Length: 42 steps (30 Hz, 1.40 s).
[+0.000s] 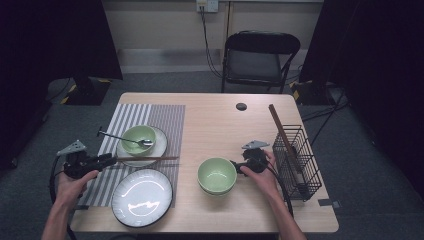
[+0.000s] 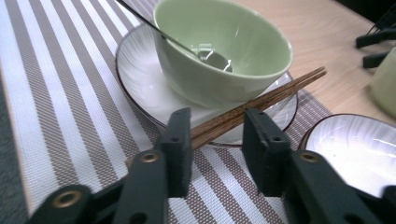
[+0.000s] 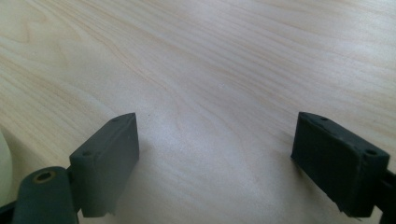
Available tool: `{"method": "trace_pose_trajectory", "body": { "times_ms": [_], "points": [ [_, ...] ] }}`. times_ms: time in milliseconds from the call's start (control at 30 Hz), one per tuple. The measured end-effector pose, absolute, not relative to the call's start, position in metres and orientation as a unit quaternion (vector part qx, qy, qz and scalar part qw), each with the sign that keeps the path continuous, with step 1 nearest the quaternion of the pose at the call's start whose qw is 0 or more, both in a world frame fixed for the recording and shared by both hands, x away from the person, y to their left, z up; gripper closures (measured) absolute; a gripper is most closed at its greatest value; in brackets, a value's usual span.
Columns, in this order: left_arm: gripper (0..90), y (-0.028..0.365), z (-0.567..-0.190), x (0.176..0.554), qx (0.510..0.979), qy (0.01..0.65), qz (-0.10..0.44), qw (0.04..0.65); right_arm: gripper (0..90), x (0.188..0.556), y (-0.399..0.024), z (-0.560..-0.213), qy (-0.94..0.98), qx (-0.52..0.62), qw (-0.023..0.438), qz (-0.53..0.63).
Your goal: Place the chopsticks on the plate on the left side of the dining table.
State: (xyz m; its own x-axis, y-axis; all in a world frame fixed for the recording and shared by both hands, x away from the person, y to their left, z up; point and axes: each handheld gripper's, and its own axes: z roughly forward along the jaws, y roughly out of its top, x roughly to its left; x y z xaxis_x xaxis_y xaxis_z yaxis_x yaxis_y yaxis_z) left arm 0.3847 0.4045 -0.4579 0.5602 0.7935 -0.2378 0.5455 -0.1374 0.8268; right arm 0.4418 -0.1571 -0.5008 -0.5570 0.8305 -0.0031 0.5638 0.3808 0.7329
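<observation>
Lying across the near rim of the small white plate (image 2: 140,88), the pair of wooden chopsticks (image 2: 261,100) ran from lower centre of the left gripper view up toward its right, their tips out over the striped placemat (image 2: 60,93). The left gripper (image 2: 215,140) sat at their near ends with its jaws apart, one pad on either side of the sticks and neither pressing them; that looked to me like a hold let go, the sticks propped on the plate so they would stay put. On that plate stood a green bowl (image 2: 224,46) with a metal spoon (image 2: 205,55) leaning inside. From above, the larger white plate (image 1: 142,196) lay at lower left, a second green bowl (image 1: 217,175) near the middle. The right gripper (image 1: 239,167) waited just beside that bowl, jaws spread wide over bare table (image 3: 210,70), holding nothing. A black wire basket (image 1: 297,161) at the right edge held another long stick, probably the store for utensils. I could read no label or writing anywhere.
</observation>
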Motion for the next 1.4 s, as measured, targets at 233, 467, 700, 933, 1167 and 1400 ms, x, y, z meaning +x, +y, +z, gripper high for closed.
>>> {"method": "trace_pose_trajectory", "body": {
  "times_ms": [233, 467, 700, 933, 1167, 1400],
  "points": [
    [44.1, 0.421, -0.463, 0.378, 0.736, 0.477, 0.145, 0.458, 14.3, 0.442, -0.157, -0.501, 0.809, 0.431, 0.189, 0.352],
    [30.1, 0.425, -0.476, 0.379, 0.743, 0.487, 0.153, 0.434, 14.3, 0.442, -0.157, -0.501, 0.809, 0.431, 0.19, 0.352],
    [28.7, 0.412, -0.479, 0.384, 0.754, 0.483, 0.155, 0.418, 14.3, 0.442, -0.157, -0.501, 0.809, 0.431, 0.189, 0.352],
    [28.4, 0.408, -0.481, 0.382, 0.755, 0.492, 0.159, 0.403, 14.3, 0.442, -0.157, -0.501, 0.809, 0.431, 0.189, 0.352],
    [29.6, 0.41, -0.477, 0.376, 0.758, 0.488, 0.161, 0.402, 14.3, 0.442, -0.157, -0.501, 0.809, 0.431, 0.189, 0.352],
    [29.6, 0.406, -0.476, 0.376, 0.758, 0.484, 0.158, 0.408, 14.3, 0.442, -0.157, -0.501, 0.809, 0.431, 0.189, 0.352]
  ]
}}
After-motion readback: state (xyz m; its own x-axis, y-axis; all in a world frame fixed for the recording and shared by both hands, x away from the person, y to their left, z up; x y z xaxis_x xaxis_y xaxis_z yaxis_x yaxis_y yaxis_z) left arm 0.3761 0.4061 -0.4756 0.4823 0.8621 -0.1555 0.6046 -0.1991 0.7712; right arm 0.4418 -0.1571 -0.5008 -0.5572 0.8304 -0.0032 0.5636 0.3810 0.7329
